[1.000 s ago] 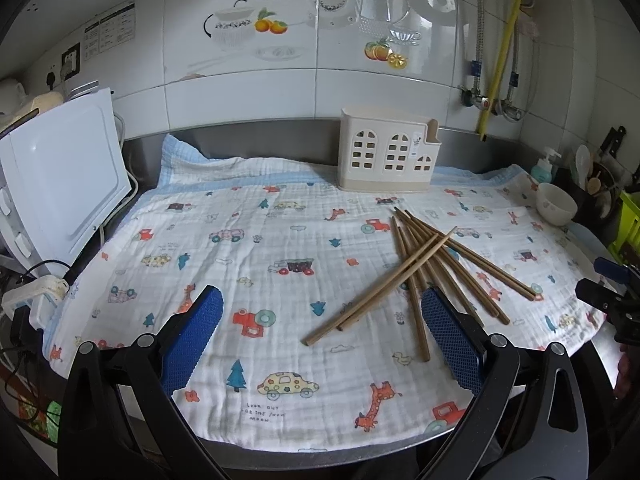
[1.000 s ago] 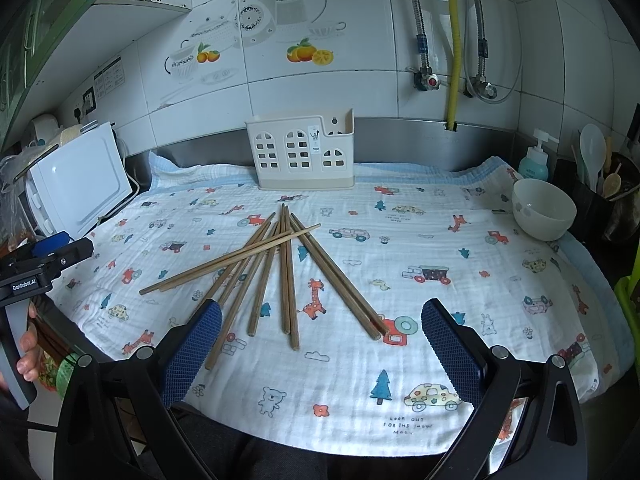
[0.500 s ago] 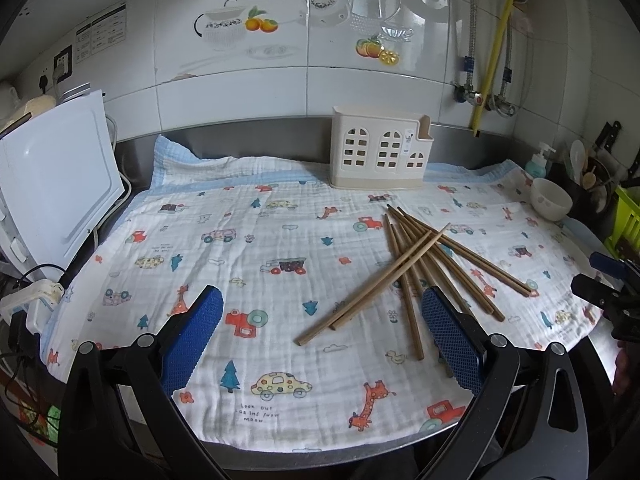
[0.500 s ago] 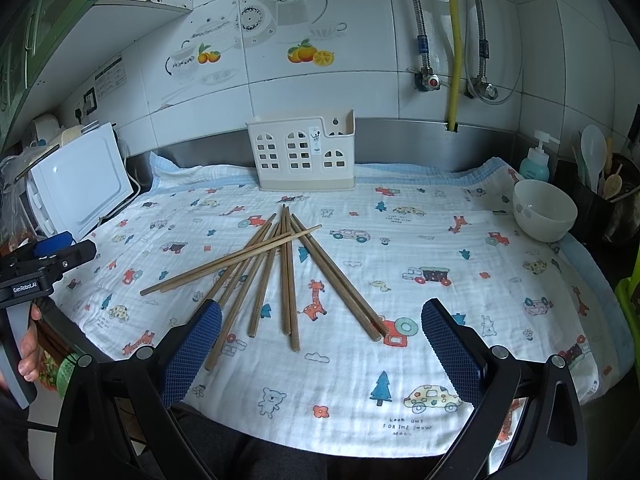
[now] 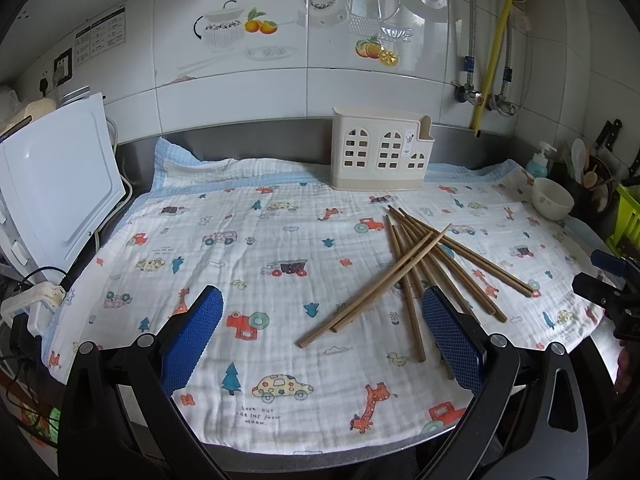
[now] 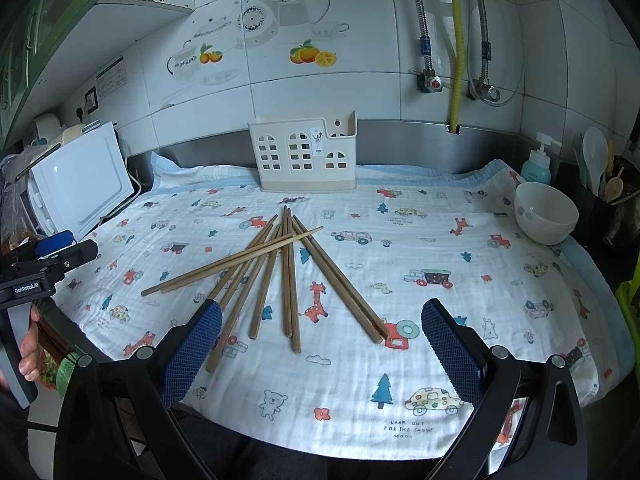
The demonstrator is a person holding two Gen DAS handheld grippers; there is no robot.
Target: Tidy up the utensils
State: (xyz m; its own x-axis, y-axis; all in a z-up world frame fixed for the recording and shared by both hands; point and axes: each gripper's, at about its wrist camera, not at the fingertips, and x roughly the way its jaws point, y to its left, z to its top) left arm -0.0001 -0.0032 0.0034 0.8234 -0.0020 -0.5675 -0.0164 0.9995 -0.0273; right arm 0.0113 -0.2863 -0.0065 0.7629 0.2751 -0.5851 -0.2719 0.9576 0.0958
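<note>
A home kitchen. White wall tiles with teapot and orange fruit pictures (image 6: 308, 54), metal water pipes and a yellow hose (image 6: 456, 40) on the wall, a round white bowl (image 6: 546, 213), a blue soap pump bottle (image 6: 536, 164), big spoons in a dark pot (image 6: 600, 168).
</note>
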